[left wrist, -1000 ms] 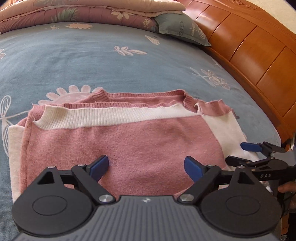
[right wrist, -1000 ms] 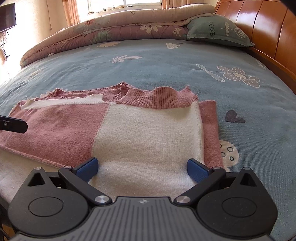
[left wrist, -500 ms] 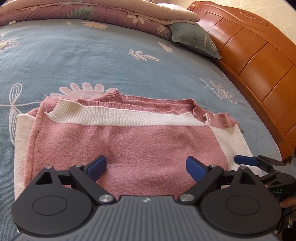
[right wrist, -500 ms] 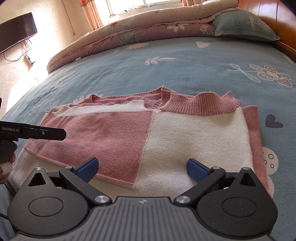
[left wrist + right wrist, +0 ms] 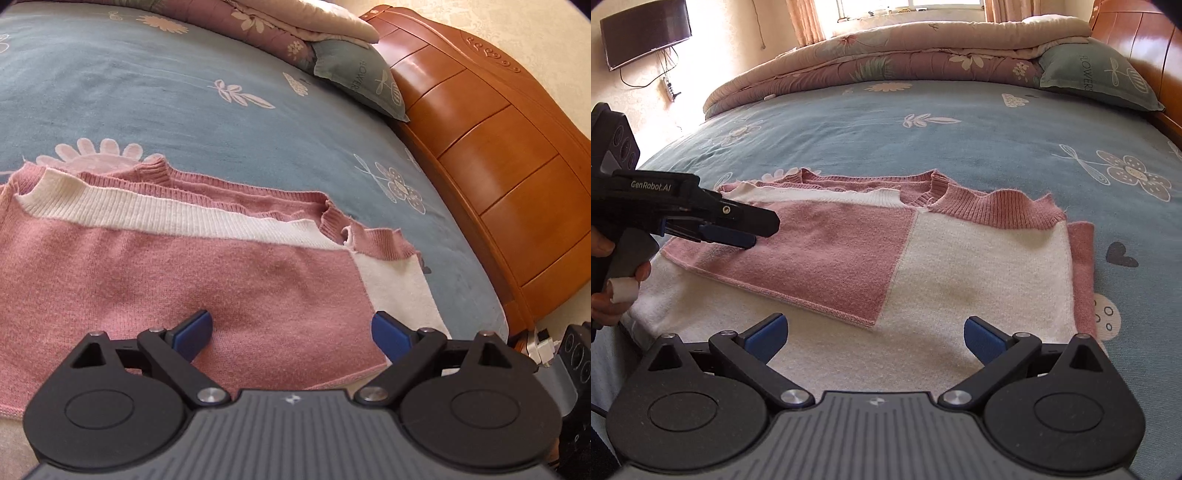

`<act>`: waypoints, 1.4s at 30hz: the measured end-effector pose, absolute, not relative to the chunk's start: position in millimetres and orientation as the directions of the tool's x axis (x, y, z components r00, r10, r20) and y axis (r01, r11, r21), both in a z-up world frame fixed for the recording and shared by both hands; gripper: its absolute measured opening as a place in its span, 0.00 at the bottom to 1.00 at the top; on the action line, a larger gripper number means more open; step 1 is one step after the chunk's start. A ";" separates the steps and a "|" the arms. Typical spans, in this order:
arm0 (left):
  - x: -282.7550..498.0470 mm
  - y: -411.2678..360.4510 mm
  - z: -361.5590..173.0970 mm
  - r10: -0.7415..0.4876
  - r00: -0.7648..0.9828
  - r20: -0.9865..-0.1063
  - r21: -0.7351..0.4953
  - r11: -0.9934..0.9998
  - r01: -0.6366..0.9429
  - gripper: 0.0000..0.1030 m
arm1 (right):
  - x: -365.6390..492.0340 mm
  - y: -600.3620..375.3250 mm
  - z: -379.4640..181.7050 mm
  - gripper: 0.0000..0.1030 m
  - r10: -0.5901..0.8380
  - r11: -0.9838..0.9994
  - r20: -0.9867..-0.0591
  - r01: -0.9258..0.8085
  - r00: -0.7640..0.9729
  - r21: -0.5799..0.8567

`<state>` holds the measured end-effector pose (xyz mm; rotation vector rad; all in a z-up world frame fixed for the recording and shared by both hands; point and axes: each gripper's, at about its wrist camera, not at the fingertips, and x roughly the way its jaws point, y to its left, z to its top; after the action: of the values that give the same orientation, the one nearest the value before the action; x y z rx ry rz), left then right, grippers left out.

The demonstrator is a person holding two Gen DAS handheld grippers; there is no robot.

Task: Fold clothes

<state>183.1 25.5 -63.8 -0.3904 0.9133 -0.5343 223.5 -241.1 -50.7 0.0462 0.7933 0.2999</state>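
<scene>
A pink and white knit sweater (image 5: 923, 258) lies folded flat on the bed (image 5: 960, 129), near the bed's front edge and nearer its headboard side, with the blue flowered sheet bare beyond it. A pink panel is folded over the white body, and the ribbed pink collar (image 5: 993, 210) faces the far side of the bed. The left gripper (image 5: 291, 330) hovers low over the pink panel with its blue fingers (image 5: 192, 332) spread wide, holding nothing. The right gripper (image 5: 873, 334) hovers above the white part at the sweater's near edge, its fingers (image 5: 764, 334) also wide apart and empty. A folded quilt (image 5: 886, 55) and a green pillow (image 5: 1097, 77) lie along the far edge, beside the wooden headboard (image 5: 498, 155). A person's hand (image 5: 613, 280) grips the left tool's handle.
</scene>
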 end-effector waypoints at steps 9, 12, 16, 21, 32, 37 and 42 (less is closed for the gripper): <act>202.3 8.8 -71.6 -0.565 0.488 -0.665 -0.489 0.824 0.287 0.90 | 252.7 -240.2 -77.8 1.00 0.147 0.984 -0.749 -0.176 0.646 0.041; 208.9 14.3 -76.3 -0.582 0.493 -0.647 -0.527 0.809 0.263 0.93 | 247.8 -235.5 -81.4 1.00 0.130 0.981 -0.740 -0.193 0.660 0.000; 214.1 11.9 -75.8 -0.571 0.505 -0.648 -0.510 0.817 0.269 0.93 | 243.4 -238.6 -83.5 1.00 0.138 0.984 -0.716 -0.179 0.684 0.018; 213.7 12.4 -78.5 -0.572 0.518 -0.637 -0.517 0.814 0.264 0.93 | 239.4 -235.9 -83.5 1.00 0.128 0.983 -0.700 -0.182 0.702 -0.002; 219.4 5.8 -75.4 -0.501 0.526 -0.687 -0.428 0.864 0.264 0.92 | 236.6 -233.4 -83.6 1.00 0.117 0.985 -0.692 -0.175 0.713 -0.014; 210.9 19.5 -67.5 -0.524 0.538 -0.661 -0.464 0.848 0.255 0.92 | 238.3 -232.7 -81.9 1.00 0.116 0.982 -0.705 -0.188 0.699 -0.026; 198.9 36.8 -58.3 -0.542 0.547 -0.638 -0.498 0.832 0.244 0.93 | 251.7 -228.3 -67.9 1.00 0.125 0.977 -0.762 -0.214 0.636 -0.018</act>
<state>198.9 36.8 -58.3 -0.3743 0.8761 -0.4791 251.7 -228.3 -67.9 -0.1104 0.8605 0.1943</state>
